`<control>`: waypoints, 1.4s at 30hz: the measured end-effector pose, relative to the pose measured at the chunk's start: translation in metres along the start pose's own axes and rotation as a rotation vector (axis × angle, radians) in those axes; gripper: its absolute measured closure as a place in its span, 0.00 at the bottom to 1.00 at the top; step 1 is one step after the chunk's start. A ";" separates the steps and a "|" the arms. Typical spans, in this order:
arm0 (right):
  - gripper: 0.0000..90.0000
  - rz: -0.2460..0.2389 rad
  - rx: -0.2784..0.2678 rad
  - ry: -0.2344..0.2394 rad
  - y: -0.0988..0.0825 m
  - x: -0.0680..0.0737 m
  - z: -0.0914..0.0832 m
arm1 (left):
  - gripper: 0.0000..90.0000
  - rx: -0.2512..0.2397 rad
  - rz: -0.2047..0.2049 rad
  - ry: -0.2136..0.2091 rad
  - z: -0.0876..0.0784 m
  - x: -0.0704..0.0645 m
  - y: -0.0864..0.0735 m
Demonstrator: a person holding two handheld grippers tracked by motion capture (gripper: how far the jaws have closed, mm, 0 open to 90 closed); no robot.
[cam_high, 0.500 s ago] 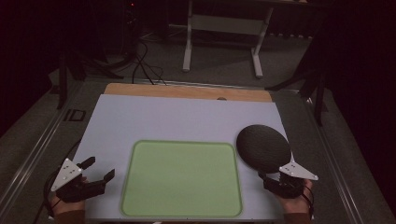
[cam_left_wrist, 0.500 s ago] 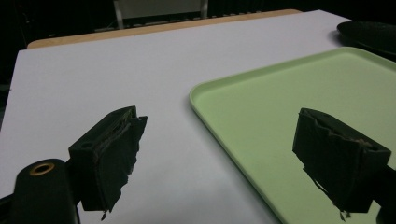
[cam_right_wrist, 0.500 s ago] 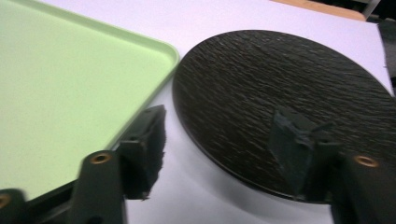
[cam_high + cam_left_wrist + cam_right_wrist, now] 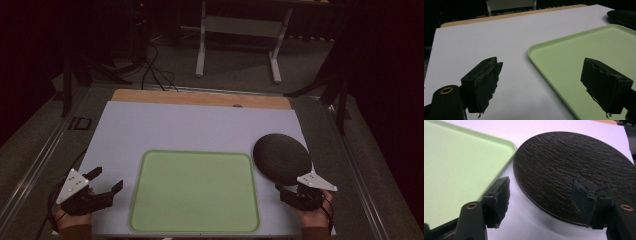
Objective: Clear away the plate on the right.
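The green tray (image 4: 195, 192) lies flat at the near middle of the bench (image 4: 200, 127), and everything else is best placed from it. Just off the tray's far right corner sits a dark round plate (image 4: 281, 158), close to the tray's rim but, in the right gripper view, with a thin strip of white bench between them. The right hand-held gripper (image 4: 286, 193) is low at the plate's near edge, its jaws spread with nothing between them; one jaw is over the plate's rim and the other toward the tray, which looks like lining up to grip the plate by its edge, likely to shift it onto the tray. The left hand-held gripper (image 4: 107, 181) waits off the tray's left side, jaws spread and empty, probably kept clear of the work.

The room beyond the bench is dark, and only a pale frame and some cables can be made out. Both forearms are cut off at the bottom.
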State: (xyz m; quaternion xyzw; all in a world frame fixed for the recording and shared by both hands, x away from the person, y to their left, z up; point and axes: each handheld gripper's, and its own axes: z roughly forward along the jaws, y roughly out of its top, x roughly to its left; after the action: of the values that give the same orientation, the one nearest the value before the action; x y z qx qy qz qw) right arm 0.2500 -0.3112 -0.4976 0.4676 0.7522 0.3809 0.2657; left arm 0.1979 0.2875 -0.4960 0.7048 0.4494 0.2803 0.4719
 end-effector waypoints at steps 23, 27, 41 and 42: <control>0.34 0.165 0.070 -0.096 -0.007 -0.006 -0.001 | 0.17 -0.011 0.001 0.002 0.001 0.000 0.000; 0.33 0.229 0.072 -0.108 -0.010 -0.011 -0.003 | 0.17 -0.009 0.003 0.002 0.001 0.000 0.000; 0.34 0.460 0.104 -0.082 -0.020 -0.023 -0.001 | 0.17 -0.005 -0.001 0.004 0.002 0.000 -0.001; 0.35 0.484 0.108 -0.079 -0.021 -0.024 -0.001 | 0.17 -0.005 -0.002 0.005 0.002 0.000 -0.001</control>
State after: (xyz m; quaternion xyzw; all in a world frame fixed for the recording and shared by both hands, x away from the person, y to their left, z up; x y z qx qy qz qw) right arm 0.2486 -0.3391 -0.5135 0.6621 0.6267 0.3739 0.1706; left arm 0.1998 0.2868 -0.4976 0.7026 0.4505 0.2827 0.4727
